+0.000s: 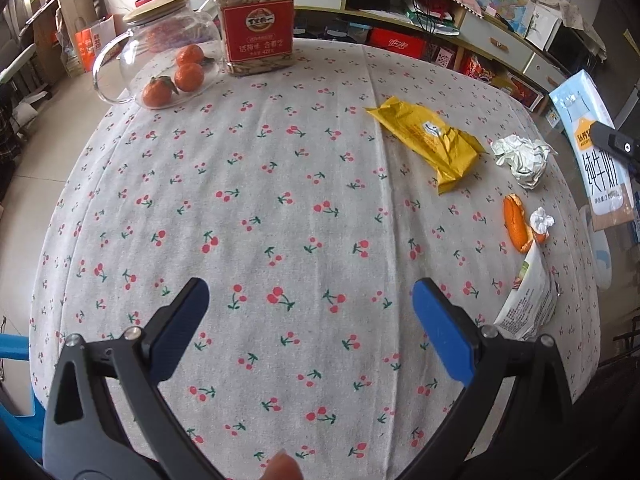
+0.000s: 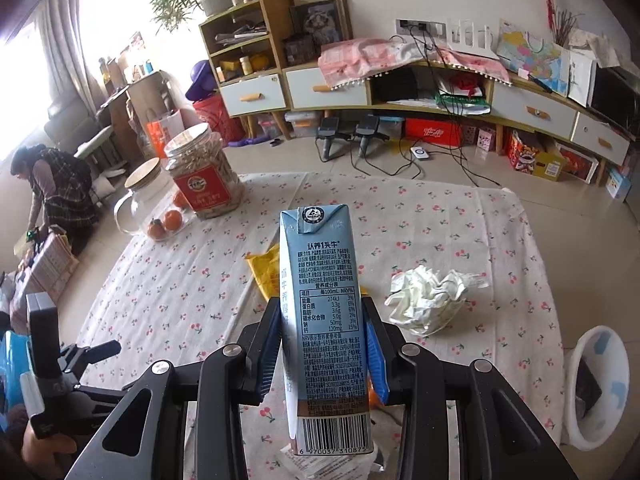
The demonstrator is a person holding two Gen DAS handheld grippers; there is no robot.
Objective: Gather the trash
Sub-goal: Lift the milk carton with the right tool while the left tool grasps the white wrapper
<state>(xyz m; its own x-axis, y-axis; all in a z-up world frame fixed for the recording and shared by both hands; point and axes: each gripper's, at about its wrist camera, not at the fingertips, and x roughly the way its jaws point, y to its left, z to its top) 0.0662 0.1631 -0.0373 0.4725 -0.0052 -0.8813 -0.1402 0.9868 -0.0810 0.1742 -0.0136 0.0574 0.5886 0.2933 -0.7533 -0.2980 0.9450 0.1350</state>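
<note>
Blue rectangular milk carton (image 2: 326,320) stands upright, clamped between the right gripper (image 2: 324,344) fingers above the cherry-print cloth bench (image 2: 168,288). Left gripper (image 1: 310,328) fingers gape, empty. Crumpled white paper (image 2: 432,300) lies nearby.

The counter (image 1: 280,208), under a white cherry-print cloth, carries a glass jug (image 1: 160,68) of tangerines and a seed jar (image 1: 256,20) at the far left. On the right lie a yellow wrapper (image 1: 432,140), crumpled paper (image 1: 520,160), orange peel (image 1: 516,220) and a white packet (image 1: 528,300).
</note>
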